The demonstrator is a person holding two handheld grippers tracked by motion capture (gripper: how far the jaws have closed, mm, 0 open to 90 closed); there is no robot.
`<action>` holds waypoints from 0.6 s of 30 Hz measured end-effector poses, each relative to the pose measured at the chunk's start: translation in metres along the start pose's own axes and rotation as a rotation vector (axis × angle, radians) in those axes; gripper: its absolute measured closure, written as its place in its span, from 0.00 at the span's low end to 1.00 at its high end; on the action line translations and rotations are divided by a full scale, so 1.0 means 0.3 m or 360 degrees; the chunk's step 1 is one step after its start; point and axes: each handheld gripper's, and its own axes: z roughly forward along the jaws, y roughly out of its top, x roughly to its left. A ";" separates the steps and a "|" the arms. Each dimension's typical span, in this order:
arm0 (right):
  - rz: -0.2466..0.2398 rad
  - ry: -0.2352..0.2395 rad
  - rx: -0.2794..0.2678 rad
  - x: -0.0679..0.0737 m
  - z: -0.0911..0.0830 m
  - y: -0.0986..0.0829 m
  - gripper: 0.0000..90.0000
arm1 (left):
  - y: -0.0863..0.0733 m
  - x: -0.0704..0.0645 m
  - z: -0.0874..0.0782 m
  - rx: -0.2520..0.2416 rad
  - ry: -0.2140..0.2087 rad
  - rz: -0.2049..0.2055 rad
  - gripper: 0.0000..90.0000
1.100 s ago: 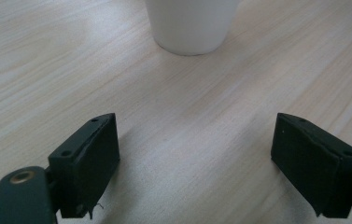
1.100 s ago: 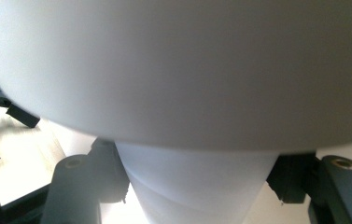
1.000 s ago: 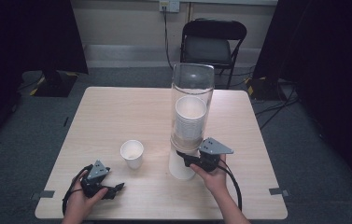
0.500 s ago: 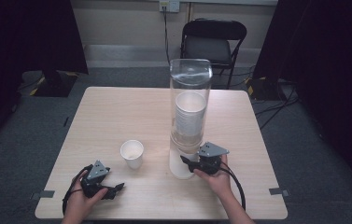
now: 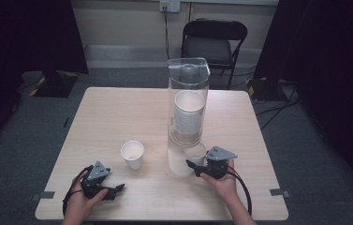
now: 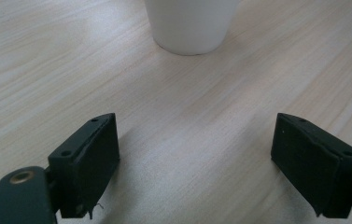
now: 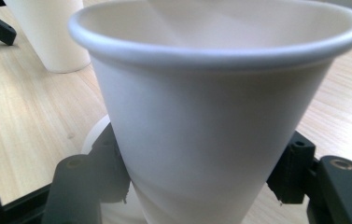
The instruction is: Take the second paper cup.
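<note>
Right tongs (image 7: 201, 186) nipped on lower wall of paper cup (image 7: 215, 107), just out from dispenser tube's (image 5: 188, 108) base; left tongs (image 6: 197, 163) gaping, empty, low on table (image 6: 47, 70). I judge cup light, thin-walled, crushable: keep hold low, gentle squeeze. Second cup (image 5: 132, 154) stands beyond left jaws
</note>
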 end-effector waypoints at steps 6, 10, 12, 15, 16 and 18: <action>0.0007 -0.0077 0.0011 -0.040 -0.048 -0.007 0.38 | 0.000 0.000 0.000 0.0004 0.0001 0.0005 0.16; 0.0025 -0.0111 0.0004 -0.061 -0.065 -0.015 0.37 | 0.000 0.000 0.000 0.0000 0.0000 0.0000 0.16; 0.0058 -0.0142 -0.0006 -0.078 -0.077 -0.019 0.37 | 0.000 0.000 0.000 0.0000 0.0000 0.0001 0.16; 0.0105 -0.0212 -0.0019 -0.114 -0.092 -0.021 0.36 | 0.000 0.000 0.000 0.0000 0.0000 0.0000 0.16; 0.0105 -0.0212 -0.0019 -0.114 -0.092 -0.021 0.36 | 0.000 0.000 0.000 0.0000 0.0000 0.0000 0.16; 0.0183 -0.0279 0.0000 -0.152 -0.090 -0.033 0.36 | 0.000 0.000 0.000 0.0000 0.0001 0.0000 0.16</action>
